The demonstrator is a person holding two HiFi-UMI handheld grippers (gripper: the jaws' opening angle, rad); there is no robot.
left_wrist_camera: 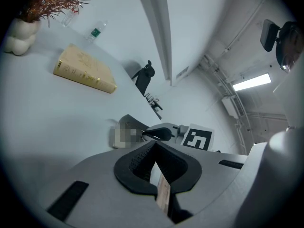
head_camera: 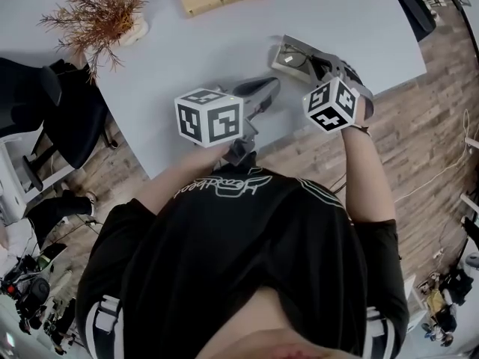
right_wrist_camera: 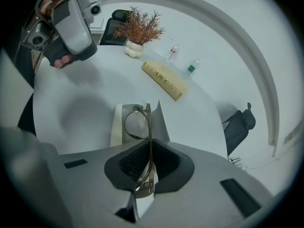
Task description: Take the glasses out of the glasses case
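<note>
Glasses (right_wrist_camera: 137, 122) are clamped edge-on by the right gripper (right_wrist_camera: 150, 148) on the thin metal frame, so the round lenses stay clear of the pads. They are held over the open glasses case (right_wrist_camera: 117, 125) — rigid grey shell, pale lining; contact can't be judged. Left gripper (left_wrist_camera: 156, 151) is kept aside — jaws all but together, nothing held.

Both forearms reach forward from the torso. The left tool (head_camera: 266, 88) has its jaws nearly together, gripping nothing. The right tool (head_camera: 318, 64), further ahead, has its jaws pinched on the glasses (right_wrist_camera: 142, 125).
</note>
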